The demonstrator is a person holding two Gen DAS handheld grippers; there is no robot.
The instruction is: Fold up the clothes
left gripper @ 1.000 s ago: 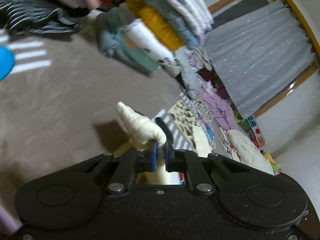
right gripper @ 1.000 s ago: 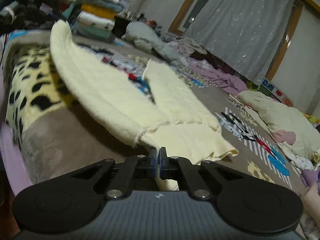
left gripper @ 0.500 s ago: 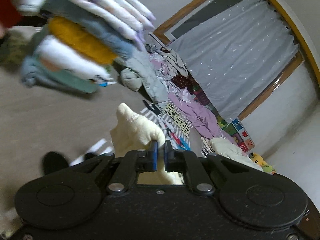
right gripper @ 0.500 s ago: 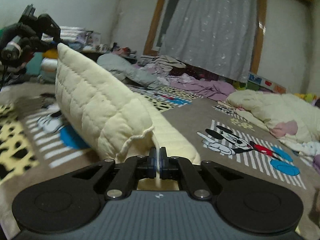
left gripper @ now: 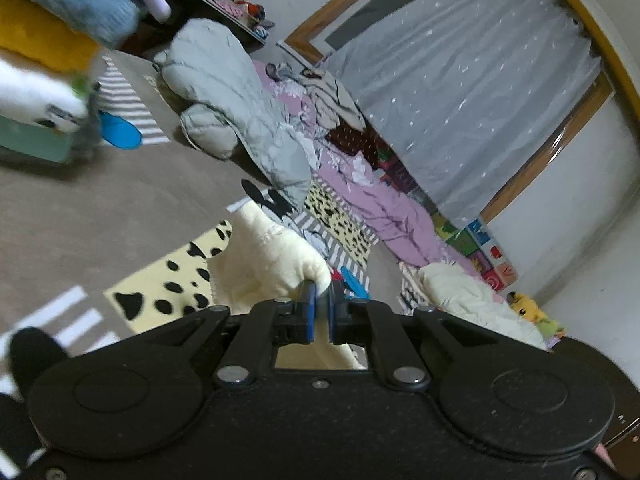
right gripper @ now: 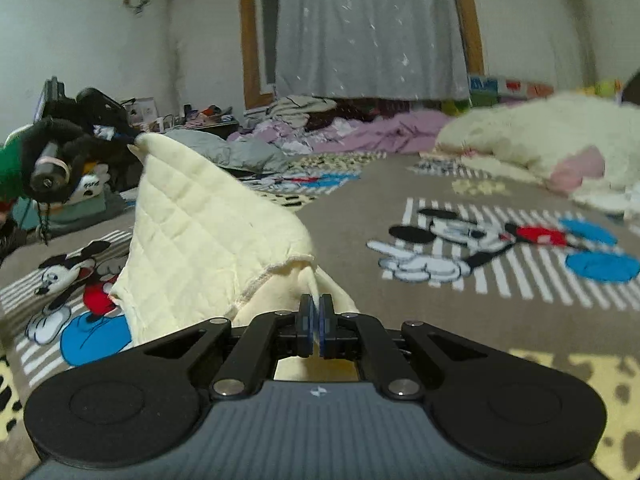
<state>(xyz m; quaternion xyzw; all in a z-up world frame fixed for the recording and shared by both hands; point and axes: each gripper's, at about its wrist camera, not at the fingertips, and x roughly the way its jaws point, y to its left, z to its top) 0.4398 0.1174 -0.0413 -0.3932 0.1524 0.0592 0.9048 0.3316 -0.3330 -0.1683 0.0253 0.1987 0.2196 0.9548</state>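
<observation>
Item: pale yellow quilted garment (right gripper: 208,248), lifted above the cartoon-print rug (right gripper: 500,248). Left gripper (left gripper: 320,300): jaws closed on one edge. Right gripper (right gripper: 316,316): jaws pinched nearly together on another edge.

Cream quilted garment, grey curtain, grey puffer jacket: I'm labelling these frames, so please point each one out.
cream quilted garment (right gripper: 200,232), right wrist view, on its quilted face.
grey curtain (right gripper: 368,28), right wrist view, on the middle of the cloth.
grey puffer jacket (left gripper: 240,96), left wrist view, on its body.

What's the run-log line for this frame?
left hand-held gripper: shut on cream garment | right hand-held gripper: shut on cream garment | garment lifted off carpet
</observation>
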